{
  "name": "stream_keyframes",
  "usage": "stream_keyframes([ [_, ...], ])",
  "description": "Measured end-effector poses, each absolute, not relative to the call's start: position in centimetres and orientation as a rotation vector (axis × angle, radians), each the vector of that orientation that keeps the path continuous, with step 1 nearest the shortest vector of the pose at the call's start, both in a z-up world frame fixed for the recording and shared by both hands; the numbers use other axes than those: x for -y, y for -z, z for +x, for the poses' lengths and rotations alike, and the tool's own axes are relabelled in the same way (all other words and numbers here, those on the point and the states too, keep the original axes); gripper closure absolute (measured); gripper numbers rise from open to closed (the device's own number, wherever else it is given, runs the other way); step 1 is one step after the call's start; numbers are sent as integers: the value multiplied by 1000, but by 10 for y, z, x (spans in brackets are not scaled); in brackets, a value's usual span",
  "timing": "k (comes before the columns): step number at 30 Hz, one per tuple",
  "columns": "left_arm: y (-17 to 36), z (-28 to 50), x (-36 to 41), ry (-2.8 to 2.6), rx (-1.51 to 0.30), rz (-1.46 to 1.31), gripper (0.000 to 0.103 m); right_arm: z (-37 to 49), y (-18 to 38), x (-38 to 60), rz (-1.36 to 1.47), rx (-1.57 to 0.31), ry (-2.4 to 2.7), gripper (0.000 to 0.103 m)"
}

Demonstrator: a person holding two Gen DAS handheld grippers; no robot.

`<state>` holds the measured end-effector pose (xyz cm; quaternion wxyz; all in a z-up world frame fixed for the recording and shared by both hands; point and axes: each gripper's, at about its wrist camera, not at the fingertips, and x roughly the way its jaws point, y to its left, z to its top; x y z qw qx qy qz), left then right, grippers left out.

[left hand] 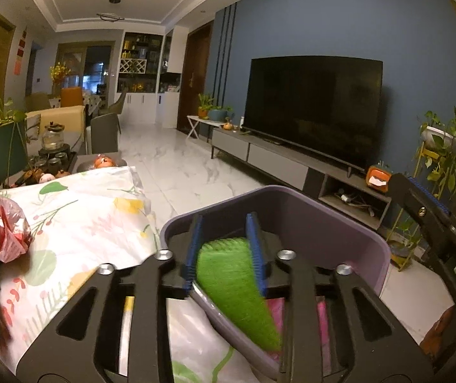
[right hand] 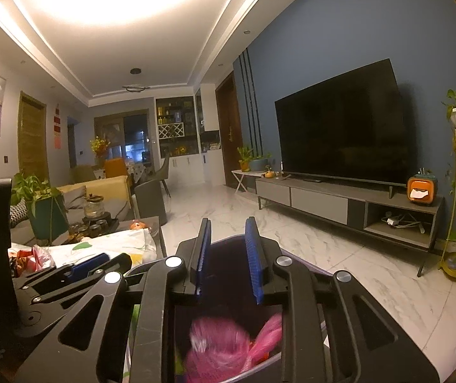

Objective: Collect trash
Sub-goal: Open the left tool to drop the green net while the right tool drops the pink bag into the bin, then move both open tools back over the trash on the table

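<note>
Trash lies in and around the purple bin (left hand: 339, 223), which sits at five o'clock in the left wrist view, off the edge of the table (left hand: 78, 223) with its floral cloth. Inside the bin, pink wrappers (right hand: 224, 348) fill the six o'clock part of the right wrist view, blurred. A blurred green wrapper (left hand: 234, 284) sits between the blue pads of the left gripper (left hand: 226, 255), over the bin's near rim; the jaws stand narrow around it, though I cannot tell whether they press it. The right gripper (right hand: 228, 258) hovers over the bin, jaws narrowly apart, holding nothing. At nine o'clock, a crumpled red foil wrapper (left hand: 1, 229) rests on the cloth.
</note>
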<state>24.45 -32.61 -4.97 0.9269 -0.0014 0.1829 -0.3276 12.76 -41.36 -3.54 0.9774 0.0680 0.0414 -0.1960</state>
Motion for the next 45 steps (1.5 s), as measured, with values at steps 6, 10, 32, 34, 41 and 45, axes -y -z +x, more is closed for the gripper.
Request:
stream_keyframes([
  [6,50,237,312,637,-345,-16,35,120,35,410,140,-65,405,54],
  [10,47,232,298,608,-329,-35,24,114,33,407,152,-50,411,45],
  [32,31,191,173,421,-285,-157,13,97,19,334,115,-26,285,36],
  [34,31,188,157,379,-282,-156,13,99,19,322,111,-32,257,36],
  [41,40,178,87,211,-268,-139,13,114,22,271,87,-76,140,35],
  [45,50,172,46,110,-267,-127,13,124,27,237,67,-99,82,33],
])
